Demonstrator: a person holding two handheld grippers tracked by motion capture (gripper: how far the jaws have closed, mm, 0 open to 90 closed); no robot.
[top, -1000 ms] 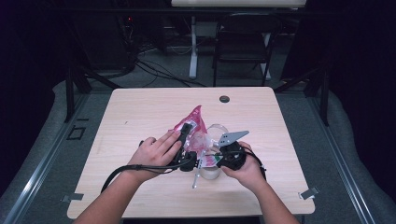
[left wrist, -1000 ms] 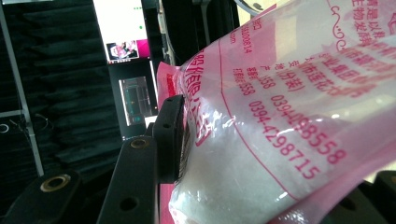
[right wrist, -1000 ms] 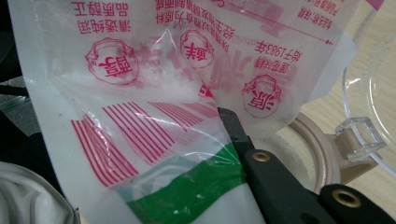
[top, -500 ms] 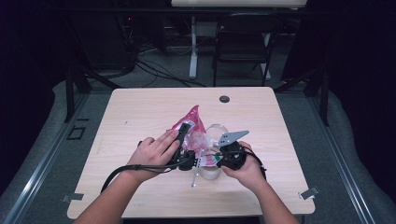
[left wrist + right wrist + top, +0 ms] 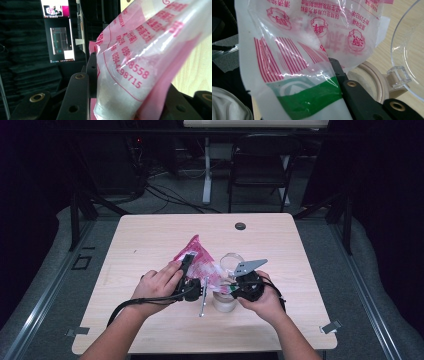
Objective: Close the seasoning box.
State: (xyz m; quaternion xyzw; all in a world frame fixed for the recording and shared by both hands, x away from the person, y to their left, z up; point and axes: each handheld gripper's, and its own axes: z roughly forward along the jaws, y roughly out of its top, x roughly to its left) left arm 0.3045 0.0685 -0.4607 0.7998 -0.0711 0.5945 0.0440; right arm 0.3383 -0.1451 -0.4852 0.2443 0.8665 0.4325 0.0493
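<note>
A pink and clear plastic bag [image 5: 199, 256] with red print is held up over the table between both hands. My left gripper [image 5: 189, 264] is shut on the bag [image 5: 140, 57], which lies between its black jaws; they have just been closing. My right gripper [image 5: 231, 287] is shut on the bag's lower corner [image 5: 307, 100], where a green band shows. Right below it stands a round jar [image 5: 225, 302] with a tan rim [image 5: 373, 75] and white powder inside. The jar's clear hinged lid [image 5: 409, 50] stands open.
A thin metal utensil [image 5: 202, 302] lies on the wooden table [image 5: 150, 235] in front of the left hand. A small black disc [image 5: 240, 226] sits near the far edge. A chair [image 5: 260, 165] stands beyond the table.
The left gripper and the top of the bag have shifted a little to the left. The right hand and the jar have kept still.
</note>
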